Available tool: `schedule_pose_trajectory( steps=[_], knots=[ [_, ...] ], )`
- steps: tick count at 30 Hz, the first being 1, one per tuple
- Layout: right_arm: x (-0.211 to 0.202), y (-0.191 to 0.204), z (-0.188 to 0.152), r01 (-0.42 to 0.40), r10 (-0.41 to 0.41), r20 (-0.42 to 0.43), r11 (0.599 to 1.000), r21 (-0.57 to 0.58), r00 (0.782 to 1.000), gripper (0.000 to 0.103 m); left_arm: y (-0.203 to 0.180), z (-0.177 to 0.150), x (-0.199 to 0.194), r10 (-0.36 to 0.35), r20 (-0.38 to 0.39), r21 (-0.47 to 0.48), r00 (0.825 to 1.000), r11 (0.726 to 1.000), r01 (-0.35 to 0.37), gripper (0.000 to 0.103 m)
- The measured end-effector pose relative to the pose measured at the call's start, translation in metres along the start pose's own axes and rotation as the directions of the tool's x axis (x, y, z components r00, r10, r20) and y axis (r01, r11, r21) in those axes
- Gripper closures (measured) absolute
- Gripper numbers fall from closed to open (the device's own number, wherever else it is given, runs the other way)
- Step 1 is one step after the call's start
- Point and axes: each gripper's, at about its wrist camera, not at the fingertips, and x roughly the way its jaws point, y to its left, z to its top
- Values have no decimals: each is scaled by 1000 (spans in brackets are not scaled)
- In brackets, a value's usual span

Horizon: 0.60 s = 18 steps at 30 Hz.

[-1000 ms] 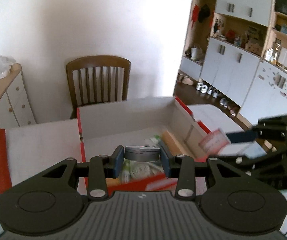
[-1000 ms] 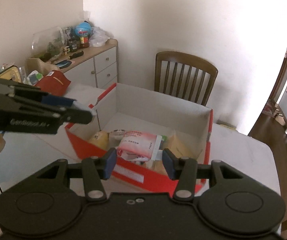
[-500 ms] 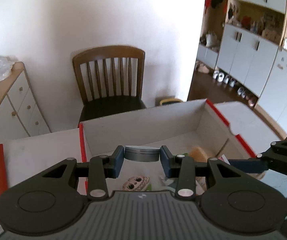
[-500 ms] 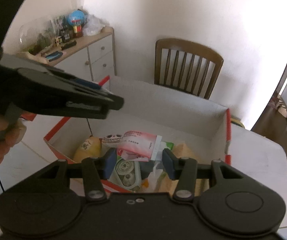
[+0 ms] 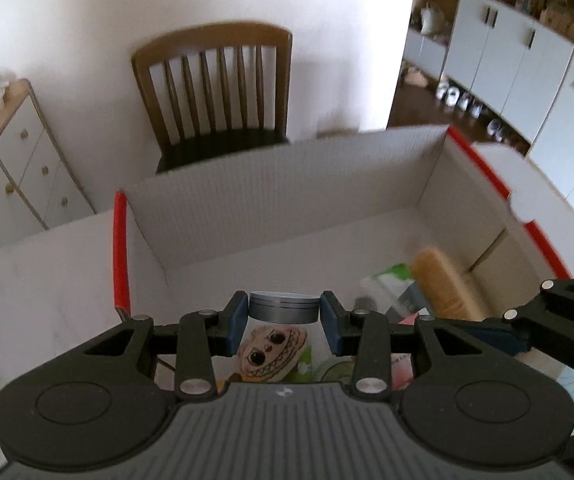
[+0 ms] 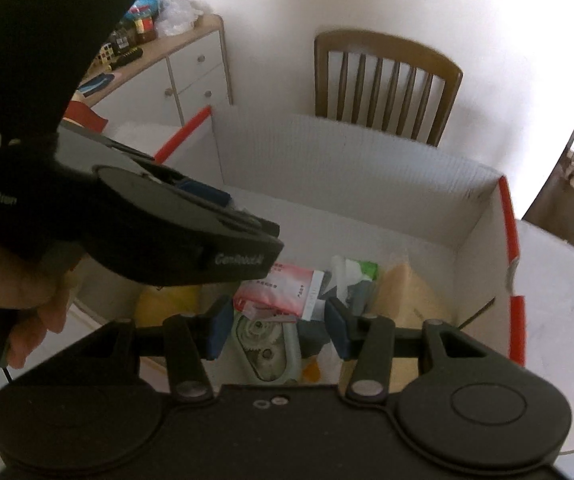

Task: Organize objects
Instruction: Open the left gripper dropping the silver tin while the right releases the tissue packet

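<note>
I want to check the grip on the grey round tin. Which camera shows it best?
The left wrist view: the grey round tin sits centred between the left gripper jaws, both pads against its sides, over the red-edged box. In the right wrist view the left gripper's body hides the tin.

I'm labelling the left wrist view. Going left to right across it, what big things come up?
White drawer cabinet → wooden chair → left gripper holding the gray tin → yellow packet in the box → white cupboards.
</note>
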Motion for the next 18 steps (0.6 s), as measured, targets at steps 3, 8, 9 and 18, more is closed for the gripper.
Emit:
schedule_pose_trajectory(
  steps=[3,8,9,18],
  knots=[
    [9,-3,-1,5,-4,-25,1000,11,1000,55,1,1,11,-10,-50,-10,999,1000,10,65],
    [14,-9,-5,4,-2,-40,999,38,999,55,3,1,22,-6,-105,-5,994,1000,5,65],
    [14,-10,-5,5,-4,-41,999,36,999,55,3,0,24,-8,-112,-6,994,1000,7,65],
    [-1,-13,-10,-5,5,-10,1000,29,1000,44,6,-2,15,-29,-84,-19,996,999,28,43]
  ],
)
